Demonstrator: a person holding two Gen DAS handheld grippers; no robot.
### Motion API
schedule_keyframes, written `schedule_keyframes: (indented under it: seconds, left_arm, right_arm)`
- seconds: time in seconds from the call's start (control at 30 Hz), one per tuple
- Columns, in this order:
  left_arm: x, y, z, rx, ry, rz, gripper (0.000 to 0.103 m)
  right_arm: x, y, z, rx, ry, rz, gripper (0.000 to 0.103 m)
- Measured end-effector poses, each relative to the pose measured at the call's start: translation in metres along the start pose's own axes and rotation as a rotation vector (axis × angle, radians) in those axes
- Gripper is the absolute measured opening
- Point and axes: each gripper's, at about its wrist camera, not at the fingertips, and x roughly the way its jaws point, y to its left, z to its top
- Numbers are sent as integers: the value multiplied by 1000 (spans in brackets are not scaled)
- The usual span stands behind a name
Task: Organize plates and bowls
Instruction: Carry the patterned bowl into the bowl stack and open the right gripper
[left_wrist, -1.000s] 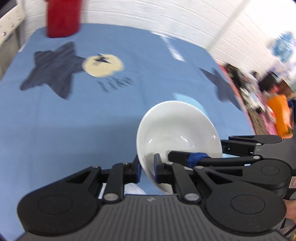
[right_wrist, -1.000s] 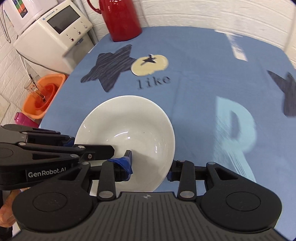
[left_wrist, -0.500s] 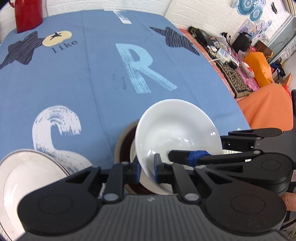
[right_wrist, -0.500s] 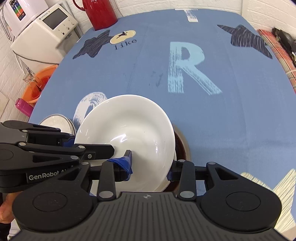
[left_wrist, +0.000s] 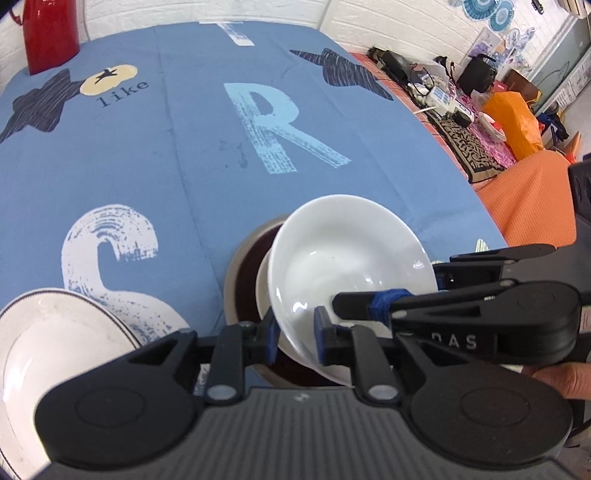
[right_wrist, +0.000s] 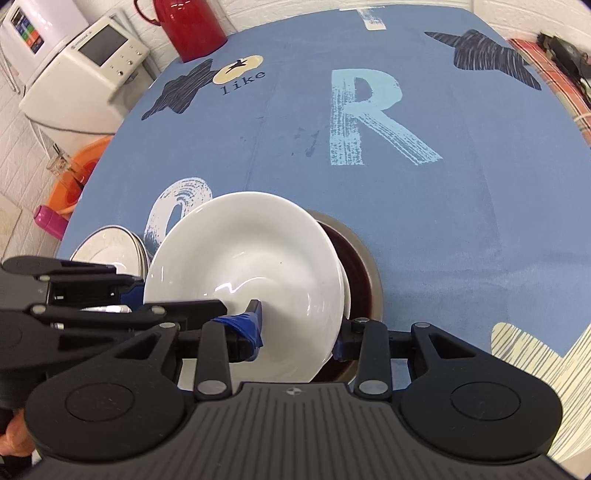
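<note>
**Inspector A:** Left wrist view first. State of the left gripper (left_wrist: 294, 338)?

**Inspector B:** Narrow, its blue-padded fingers pinching the near rim of the white bowl (left_wrist: 351, 266). The right gripper (left_wrist: 384, 301) enters from the right side and clamps the same bowl's opposite rim.

**A:** The bowl itself?

**B:** Glossy glazed ceramic, round, tilted. It hangs just above a second white bowl (left_wrist: 263, 291) nested in a dark brown bowl (left_wrist: 240, 280) with a grey rim. Left of the brown bowl, a white plate (left_wrist: 55, 339) with a thin dark edge line lies on the blue printed tablecloth (left_wrist: 147, 155).

**A:** Right wrist view?

**B:** The right gripper (right_wrist: 297, 332) is set moderately apart, one finger inside the white bowl (right_wrist: 243, 258), one outside. The brown bowl (right_wrist: 360, 266) shows behind it; the plate (right_wrist: 107, 247) sits left of it. A red jug (right_wrist: 194, 26) stands well beyond.

**A:** Change from half a second ago?

**B:** The bowl has come lower and nearer the brown bowl; both grips are unchanged.
</note>
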Motion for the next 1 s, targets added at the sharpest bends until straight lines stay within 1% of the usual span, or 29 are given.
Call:
schedule_keyframes:
  seconds: [0.07, 0.1, 0.13, 0.17, 0.2, 0.27, 0.37, 0.47, 0.57, 0.63, 0.73, 0.87, 1.0]
  left_arm:
    - [-2, 0, 0, 5, -4, -10, 22]
    - [-3, 1, -1, 4, -6, -12, 32]
    - [-5, 2, -1, -1, -4, 4, 50]
    - [-9, 5, -2, -7, -19, 14, 57]
    - [-13, 8, -3, -5, -31, 1, 60]
    - [-19, 13, -3, -20, -39, -13, 59]
    - [-26, 17, -3, -17, -55, -13, 59]
    - [-28, 21, -2, -29, -52, -17, 60]
    - [-28, 25, -3, -41, -49, -24, 60]
    - [-27, 26, -3, -46, -49, -29, 60]
    - [-26, 25, -3, -46, -51, -34, 60]
    - [-27, 23, -4, -34, -56, -28, 60]
    - [-32, 26, -8, -34, -65, -36, 61]
  right_arm:
    - [0, -2, 0, 16, -1, 6, 20]
    - [0, -1, 0, 19, 0, 5, 21]
    - [0, -1, 0, 17, 0, -5, 20]
    - [-1, -2, 0, 21, -11, -1, 21]
    - [-2, -3, 1, 31, -14, 3, 21]
    - [0, -3, 3, 28, -7, -1, 21]
    - [1, 1, 4, 15, -6, -18, 21]
    - [-2, 6, 6, -14, -8, -46, 21]
    - [-11, 14, 10, -69, -29, -104, 22]
    - [-16, 16, 11, -101, -52, -160, 24]
    - [-23, 8, 12, -70, -73, -147, 24]
    - [-28, -1, 9, -47, -92, -170, 25]
    - [-37, -16, 3, 7, -102, -140, 25]
